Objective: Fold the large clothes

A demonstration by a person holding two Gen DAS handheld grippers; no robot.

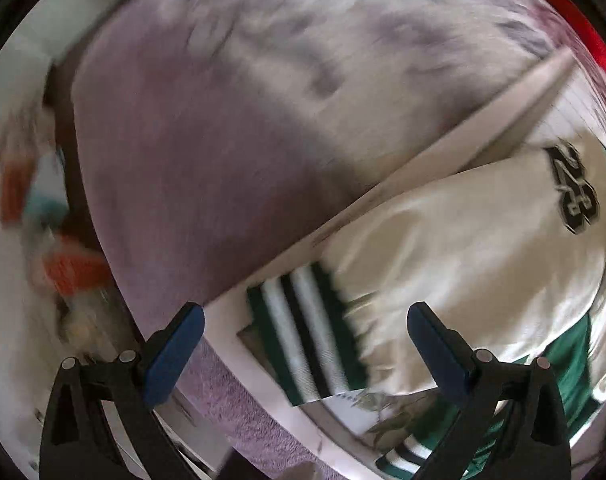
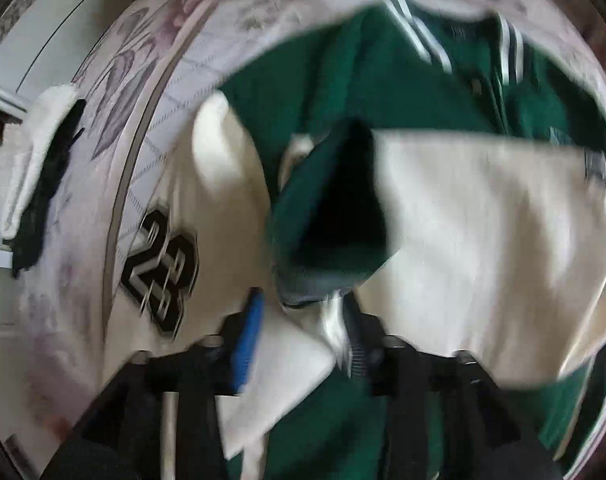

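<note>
STEP: sleeve fold on jacket | STATE: left gripper wide, empty; right gripper partly open around cream sleeve | NEXT: you clear the cloth, regrip hem below both tongs.

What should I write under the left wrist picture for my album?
Open left gripper hovers over a cream and green varsity jacket with striped cuff, lying on a bed.

Green-and-cream jacket, seemingly stripe-cuffed.

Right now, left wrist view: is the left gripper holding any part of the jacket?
No. The left gripper stands open, its blue pads apart above the jacket's striped cuff, clamping nothing.
</note>
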